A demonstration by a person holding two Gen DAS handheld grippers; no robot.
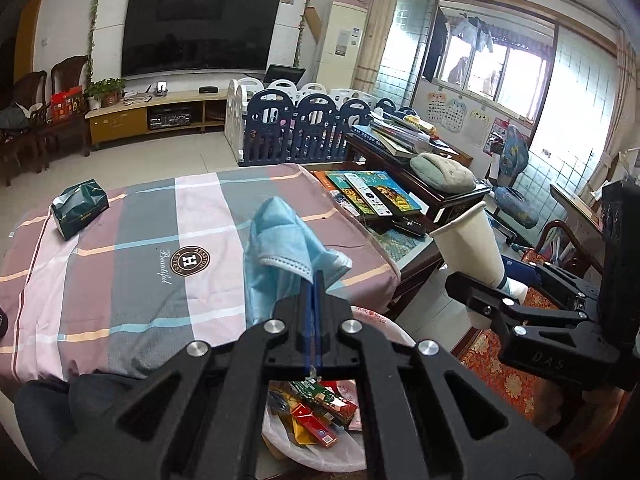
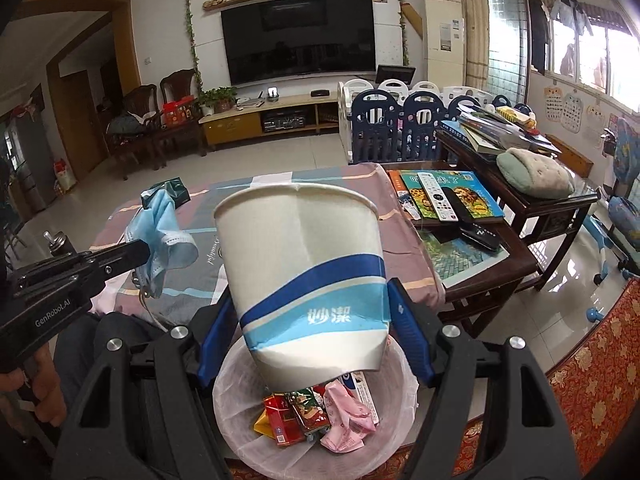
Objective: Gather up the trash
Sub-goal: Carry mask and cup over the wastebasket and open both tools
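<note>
My left gripper point(image 1: 314, 280) is shut on a light blue face mask point(image 1: 280, 248) and holds it above the table's near edge; the mask also shows in the right wrist view point(image 2: 164, 232). My right gripper point(image 2: 308, 312) is shut on a white paper cup with blue bands point(image 2: 304, 272), held upright but tilted above the trash bin point(image 2: 400, 412). The cup also shows in the left wrist view point(image 1: 472, 248). The bin, lined with a white bag, holds red, green and pink wrappers point(image 2: 312, 416) and sits below both grippers point(image 1: 320, 452).
A table with a striped pink and grey cloth point(image 1: 140, 264) carries a dark green tissue pack point(image 1: 80, 208). To the right a dark wooden side table point(image 2: 500, 264) holds books and remote controls point(image 2: 436, 200). A red patterned rug point(image 2: 592, 380) lies on the floor.
</note>
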